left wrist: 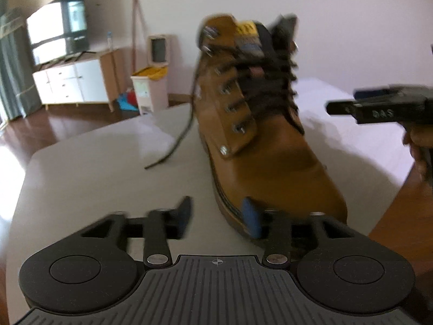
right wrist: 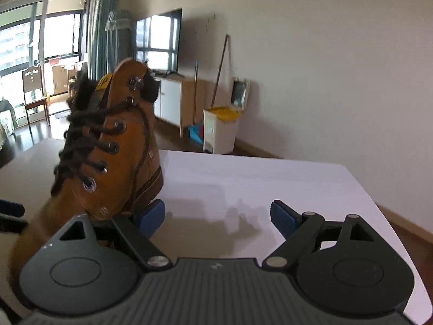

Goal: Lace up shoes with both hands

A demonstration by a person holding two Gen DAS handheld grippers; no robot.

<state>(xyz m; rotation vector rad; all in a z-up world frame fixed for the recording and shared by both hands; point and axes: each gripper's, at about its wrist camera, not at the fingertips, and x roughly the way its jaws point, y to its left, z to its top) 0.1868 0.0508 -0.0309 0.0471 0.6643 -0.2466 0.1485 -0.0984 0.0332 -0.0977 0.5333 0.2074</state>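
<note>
A tan leather boot (left wrist: 257, 135) stands on the pale table (left wrist: 81, 189), toe toward the left wrist camera. Dark laces cross its eyelets. One loose lace end (left wrist: 173, 146) trails down from the top hooks onto the table at the boot's left. My left gripper (left wrist: 218, 216) is open just in front of the toe, with its right fingertip over the sole edge and gripping nothing. The right gripper (left wrist: 379, 105) shows at the boot's right, held by a hand (left wrist: 416, 146). In the right wrist view the boot (right wrist: 116, 157) is on the left, and my right gripper (right wrist: 218, 216) stands wide open over the bare table (right wrist: 270, 178).
Beyond the table are a white bin with a yellow liner (right wrist: 220, 130), a white and wood cabinet (right wrist: 176, 103) under a TV (right wrist: 159, 43), a broom against the wall, and a wooden chair (right wrist: 33, 92) by the window. The table's right edge (right wrist: 379, 208) is close.
</note>
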